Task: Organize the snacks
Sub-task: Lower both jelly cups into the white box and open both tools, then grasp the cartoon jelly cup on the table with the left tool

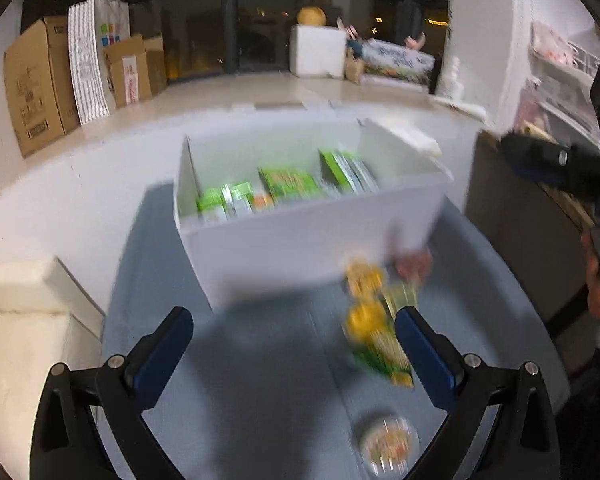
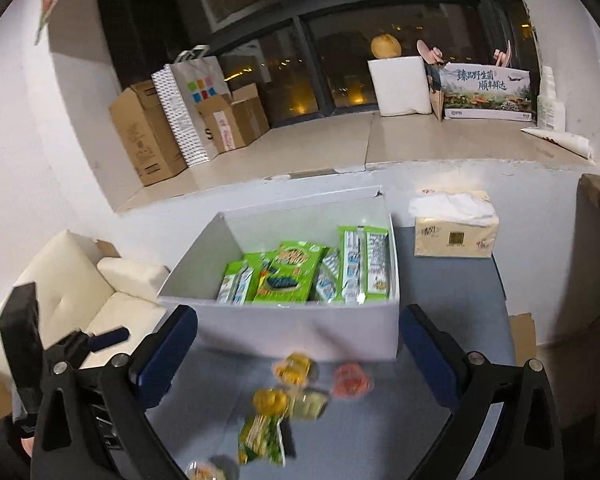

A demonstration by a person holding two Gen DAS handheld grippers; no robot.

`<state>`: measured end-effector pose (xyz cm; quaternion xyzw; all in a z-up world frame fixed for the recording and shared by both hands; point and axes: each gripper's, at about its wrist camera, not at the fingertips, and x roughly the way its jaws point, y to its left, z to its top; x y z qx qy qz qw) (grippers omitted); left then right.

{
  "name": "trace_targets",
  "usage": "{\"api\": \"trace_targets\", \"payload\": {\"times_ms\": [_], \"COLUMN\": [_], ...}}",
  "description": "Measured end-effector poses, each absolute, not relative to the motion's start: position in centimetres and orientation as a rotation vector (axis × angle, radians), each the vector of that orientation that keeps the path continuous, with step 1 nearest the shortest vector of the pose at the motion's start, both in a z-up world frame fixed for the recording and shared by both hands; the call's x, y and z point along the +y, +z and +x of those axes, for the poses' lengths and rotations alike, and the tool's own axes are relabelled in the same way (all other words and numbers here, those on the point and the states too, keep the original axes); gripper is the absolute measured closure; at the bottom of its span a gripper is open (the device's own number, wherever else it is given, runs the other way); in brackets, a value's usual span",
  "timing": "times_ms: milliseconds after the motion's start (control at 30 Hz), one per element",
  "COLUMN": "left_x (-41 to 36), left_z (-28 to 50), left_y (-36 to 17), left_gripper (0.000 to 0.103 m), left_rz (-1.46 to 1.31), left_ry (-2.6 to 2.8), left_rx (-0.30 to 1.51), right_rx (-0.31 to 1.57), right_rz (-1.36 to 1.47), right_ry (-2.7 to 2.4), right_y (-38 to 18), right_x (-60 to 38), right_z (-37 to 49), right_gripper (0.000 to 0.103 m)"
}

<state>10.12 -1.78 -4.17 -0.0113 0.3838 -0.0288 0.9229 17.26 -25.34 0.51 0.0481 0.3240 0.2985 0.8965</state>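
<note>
Table (image 2: 452, 292): blue-grey top, carrying all listed below.
White box (image 2: 300, 332): open-topped, mid-table, packed with upright green snack packets (image 2: 296, 276).
Tissue pack (image 2: 454, 230): right of box, apart from it.
Loose snacks (image 2: 288, 396): yellow, pink and green pieces, blurred, on table just before box front.
Left tool (image 1: 294, 344): spread wide, empty.
Right tool (image 2: 300, 344): spread wide, empty, above loose snacks.

White box (image 2: 284, 332) blocks the table's (image 2: 452, 292) far middle, its top open; loose snack packs (image 2: 296, 392) clutter the near centre. Tissue pack (image 2: 454, 232) fills far right corner. Right edge strip free.
</note>
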Motion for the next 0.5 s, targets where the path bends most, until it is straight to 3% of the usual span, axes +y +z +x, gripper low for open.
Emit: {"api": "trace_targets", "payload": {"times_ms": [500], "left_x": [-6.1], "left_z": [5.1], "left_y": [-11.1], "left_gripper": [0.000], "left_rz": [-0.014], "left_ry": [-0.178], "left_rx": [0.926], "right_rx": [0.749], "right_rz": [0.241], "right_ry": [0.573], "right_y": [-6.4], "right_x": [-29.4], "right_z": [10.2], "right_gripper": [0.000]}}
